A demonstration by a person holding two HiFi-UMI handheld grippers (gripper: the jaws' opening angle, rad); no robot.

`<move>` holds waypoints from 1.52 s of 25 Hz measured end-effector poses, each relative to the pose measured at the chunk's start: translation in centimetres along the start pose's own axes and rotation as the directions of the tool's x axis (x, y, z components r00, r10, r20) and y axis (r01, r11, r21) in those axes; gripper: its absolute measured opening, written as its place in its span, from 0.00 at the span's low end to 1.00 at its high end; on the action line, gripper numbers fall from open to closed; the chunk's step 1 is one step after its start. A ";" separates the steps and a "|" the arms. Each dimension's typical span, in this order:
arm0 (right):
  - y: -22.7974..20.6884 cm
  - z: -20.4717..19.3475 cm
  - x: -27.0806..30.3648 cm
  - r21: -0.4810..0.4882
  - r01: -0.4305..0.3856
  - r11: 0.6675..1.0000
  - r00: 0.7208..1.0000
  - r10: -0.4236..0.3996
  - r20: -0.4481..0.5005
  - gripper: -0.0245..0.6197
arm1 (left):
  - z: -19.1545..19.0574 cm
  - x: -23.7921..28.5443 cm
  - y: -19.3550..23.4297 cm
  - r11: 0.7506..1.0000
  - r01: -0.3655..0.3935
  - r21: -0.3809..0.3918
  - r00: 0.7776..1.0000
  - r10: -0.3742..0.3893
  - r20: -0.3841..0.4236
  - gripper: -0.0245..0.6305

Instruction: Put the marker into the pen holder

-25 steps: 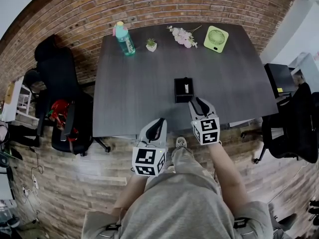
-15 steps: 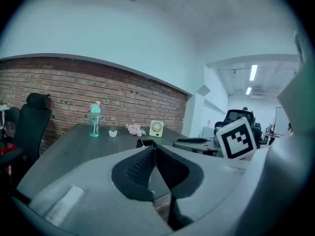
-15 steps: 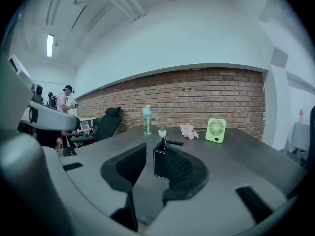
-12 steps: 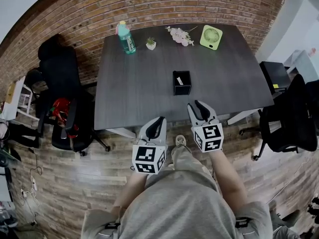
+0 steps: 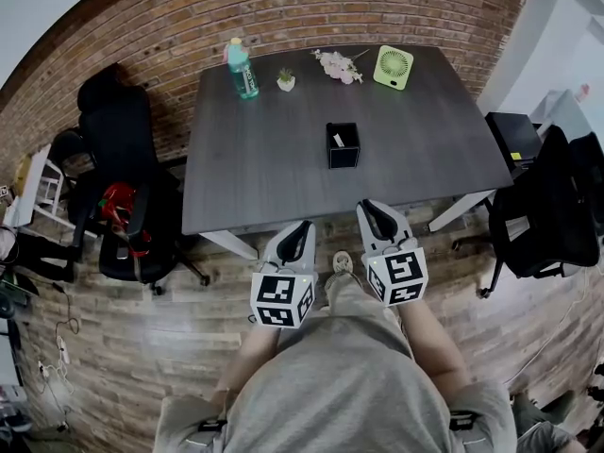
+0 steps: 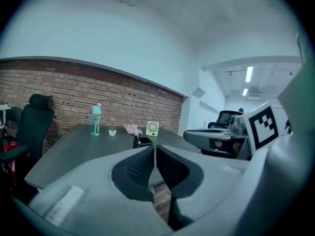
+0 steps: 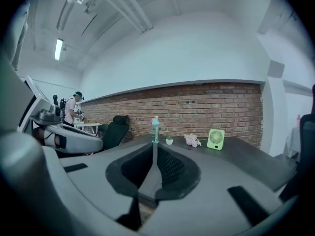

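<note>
You're holding the left hand-held gripper (image 5: pixel 300 229) and right hand-held gripper (image 5: pixel 373 209) clenched and empty, the right's jaws just closing, off the surface's (image 5: pixel 264 177) near edge. The holder (image 5: pixel 343 151), marker (image 5: pixel 337 140) upright inside, is standing ahead, nearer the right.

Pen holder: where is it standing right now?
In the head view the black pen holder stands near the middle of the dark table, nearer the person than the green fan.

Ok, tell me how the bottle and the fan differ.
The bottle is teal, tall and slim with a pink cap; the fan is light green, shorter and broad. The bottle stands at the far edge's left, the fan at its right. Both stand upright on the dark table.
</note>
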State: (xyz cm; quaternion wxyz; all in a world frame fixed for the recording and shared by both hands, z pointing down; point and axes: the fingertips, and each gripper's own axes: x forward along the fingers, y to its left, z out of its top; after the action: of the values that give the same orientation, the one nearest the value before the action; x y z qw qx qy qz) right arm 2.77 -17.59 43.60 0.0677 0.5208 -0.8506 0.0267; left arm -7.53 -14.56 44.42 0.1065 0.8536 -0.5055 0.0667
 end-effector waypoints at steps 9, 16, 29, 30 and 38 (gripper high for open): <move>2.4 0.8 -3.9 -0.008 0.013 1.000 0.999 -0.012 0.041 0.04 | -0.5 -2.5 -1.1 1.000 0.018 0.009 1.000 -0.018 0.009 0.08; 3.2 0.0 -5.2 0.011 0.023 1.000 0.999 -0.024 0.039 0.04 | -0.9 -3.4 -1.1 1.000 0.023 0.009 1.000 -0.023 0.012 0.08; 2.9 0.5 -4.5 0.002 0.023 1.000 0.999 -0.023 0.043 0.04 | -0.7 -2.6 -0.8 1.000 0.029 0.003 1.000 -0.029 0.007 0.08; 2.8 0.6 -4.4 0.001 0.023 1.000 0.999 -0.023 0.044 0.04 | -0.7 -2.5 -0.8 1.000 0.029 0.003 1.000 -0.029 0.005 0.08; 2.2 0.7 -4.2 0.016 0.020 1.000 0.998 -0.021 0.052 0.04 | -0.7 -1.9 -1.0 0.999 0.032 -0.002 0.999 -0.032 0.000 0.08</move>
State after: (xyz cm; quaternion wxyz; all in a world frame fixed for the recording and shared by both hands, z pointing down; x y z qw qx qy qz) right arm 2.63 -12.93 42.38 0.0419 0.5306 -0.8464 0.0191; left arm -7.59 -12.34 44.59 0.1082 0.8614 -0.4920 0.0645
